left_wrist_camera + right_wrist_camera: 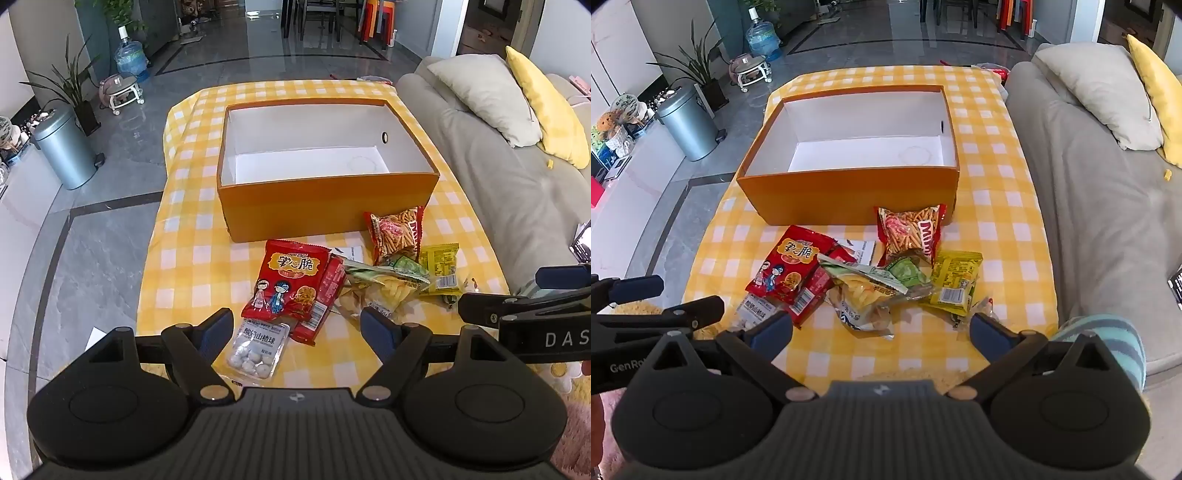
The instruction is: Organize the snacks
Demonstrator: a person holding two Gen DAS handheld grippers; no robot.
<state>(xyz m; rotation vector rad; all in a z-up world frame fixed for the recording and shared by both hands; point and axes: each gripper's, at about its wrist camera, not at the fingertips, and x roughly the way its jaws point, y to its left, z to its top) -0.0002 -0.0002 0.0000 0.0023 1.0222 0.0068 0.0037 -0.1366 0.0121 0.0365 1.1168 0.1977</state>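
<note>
An orange box (325, 210) (849, 201) with a white, empty inside stands open on the yellow checked table (192, 258) (997, 229). Just in front of it lies a heap of snack packets: a red cartoon bag (288, 284) (790, 266), a clear pack of white balls (256, 349), a stick-snack bag (397, 232) (910, 232), a clear chip bag (384, 288) (864, 288) and a yellow packet (441, 267) (955, 280). My left gripper (297, 328) hovers open above the ball pack and red bag. Nearer the table's front edge, my right gripper (881, 334) is open, holding nothing.
A grey sofa (517, 192) (1108, 206) with a beige pillow (1100, 96) and a yellow one borders the table's right side. On the floor to the left stand a metal bin (64, 147) (689, 123), plants and a water jug (129, 55). A striped sleeve (1108, 336) shows at right.
</note>
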